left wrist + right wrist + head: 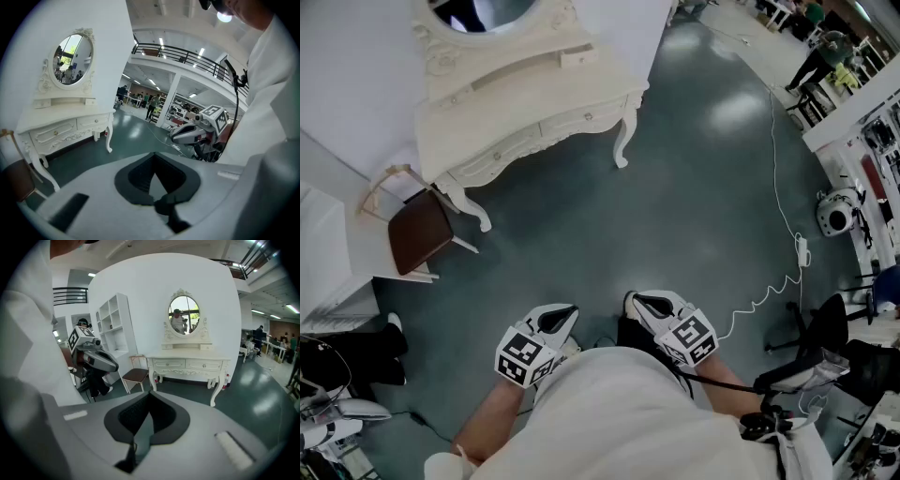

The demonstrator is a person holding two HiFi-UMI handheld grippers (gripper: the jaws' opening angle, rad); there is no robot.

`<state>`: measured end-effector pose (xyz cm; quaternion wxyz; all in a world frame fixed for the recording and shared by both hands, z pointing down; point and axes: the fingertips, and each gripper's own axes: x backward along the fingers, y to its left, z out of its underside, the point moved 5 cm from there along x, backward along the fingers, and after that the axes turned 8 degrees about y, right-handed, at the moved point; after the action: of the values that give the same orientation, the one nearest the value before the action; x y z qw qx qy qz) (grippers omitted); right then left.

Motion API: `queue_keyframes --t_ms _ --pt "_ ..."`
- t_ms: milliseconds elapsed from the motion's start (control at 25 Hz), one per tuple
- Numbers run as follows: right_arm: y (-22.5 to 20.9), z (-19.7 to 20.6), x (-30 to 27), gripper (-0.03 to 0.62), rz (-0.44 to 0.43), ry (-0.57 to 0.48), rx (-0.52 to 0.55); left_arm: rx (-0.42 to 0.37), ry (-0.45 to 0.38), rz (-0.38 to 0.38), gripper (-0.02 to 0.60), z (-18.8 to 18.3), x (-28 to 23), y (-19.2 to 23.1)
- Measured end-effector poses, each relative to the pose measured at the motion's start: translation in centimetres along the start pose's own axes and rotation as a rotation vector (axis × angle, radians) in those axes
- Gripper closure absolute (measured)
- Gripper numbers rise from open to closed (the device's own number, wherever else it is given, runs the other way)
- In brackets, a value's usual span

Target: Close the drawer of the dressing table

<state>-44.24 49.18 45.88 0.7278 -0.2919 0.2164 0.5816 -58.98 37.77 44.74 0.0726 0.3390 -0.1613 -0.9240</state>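
Left tool (565,314) and right tool (639,302) are held side by side at the lower centre of the head view, close against the person's white garment and pointing toward the top of the frame. In its own view each tool has its two jaws pressed together, with nothing between them. Neither tool touches any furniture; open floor (675,187) separates both from the dressing table (534,94).

Position of the task item:
- The dressing table stands against the white wall at the upper left of the head view, well apart from both tools.
- An oval mirror (483,11) rises above the worktop of the dressing table, cut off by the top edge of the frame.
- A small drawer (578,56) in the raised tier below the mirror appears to project slightly from its front.
- The two front drawers (581,117) under the worktop look flush with the carved apron.

A chair (420,232) with a brown seat stands just left of the dressing table, beside its left legs. A white cable (778,187) runs across the floor at the right of the frame.
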Motion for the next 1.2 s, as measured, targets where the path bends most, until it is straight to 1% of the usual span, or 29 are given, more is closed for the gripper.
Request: queue_keyframes --t_ms 120,240,440,520,600,640,680,720,800,880,960,1000,1040,1080,1200 --pt "-3.0 -0.1 2.0 0.597 0.012 -0.037 0.004 0.002 0.002 -0.023 0.578 -2.1 -2.2 -1.3" --pt "-7.2 0.2 4.0 0.597 0.027 -0.072 0.019 -0.022 -0.007 -0.008 0.578 -5.1 -6.0 -3.0" --pt "-15.1 2.7 7.4 0.597 0.029 -0.084 -0.022 -0.085 0.004 0.014 0.578 -11.1 -13.7 -5.6" --pt "-18.2 3.3 8.8 0.595 0.028 -0.093 -0.031 -0.104 0.0 0.006 0.578 -13.8 -16.5 -6.3" --pt "-21.2 3.4 9.9 0.594 0.023 -0.106 -0.038 -0.104 -0.009 -0.007 0.578 -16.1 -18.9 -6.4" --pt "-22.5 3.4 10.1 0.582 0.022 -0.11 -0.04 -0.1 -0.014 -0.016 0.578 -17.0 -19.8 -6.3" --pt "-23.8 3.5 10.3 0.546 0.023 -0.111 -0.04 -0.095 -0.019 -0.023 0.578 -17.7 -20.7 -6.2" --pt "-25.0 3.6 10.3 0.525 0.027 -0.111 -0.039 -0.089 -0.023 -0.028 0.578 -18.2 -21.5 -6.0" --pt "-27.4 3.5 10.2 0.525 0.039 -0.118 -0.037 -0.08 -0.022 -0.03 0.567 -19.3 -23.0 -5.5" --pt "-29.8 2.7 10.0 0.544 0.042 -0.132 -0.044 -0.072 -0.007 -0.035 0.555 -20.6 -24.2 -4.6" --pt "-32.0 1.4 9.1 0.582 0.038 -0.144 -0.057 -0.059 0.004 -0.04 0.546 -21.9 -25.1 -3.0" --pt "-33.1 0.6 8.5 0.595 0.037 -0.149 -0.061 -0.053 0.005 -0.041 0.549 -22.5 -25.4 -1.9" --pt "-34.1 -0.3 7.8 0.595 0.037 -0.153 -0.061 -0.05 0.003 -0.043 0.557 -23.2 -25.8 -0.7" --pt "-35.1 -1.2 7.0 0.597 0.036 -0.154 -0.057 -0.046 -0.002 -0.045 0.577 -23.9 -26.3 0.7" --pt "-38.8 -4.2 4.5 0.597 0.039 -0.139 -0.066 -0.025 -0.014 -0.033 0.58 -26.4 -28.2 5.8"
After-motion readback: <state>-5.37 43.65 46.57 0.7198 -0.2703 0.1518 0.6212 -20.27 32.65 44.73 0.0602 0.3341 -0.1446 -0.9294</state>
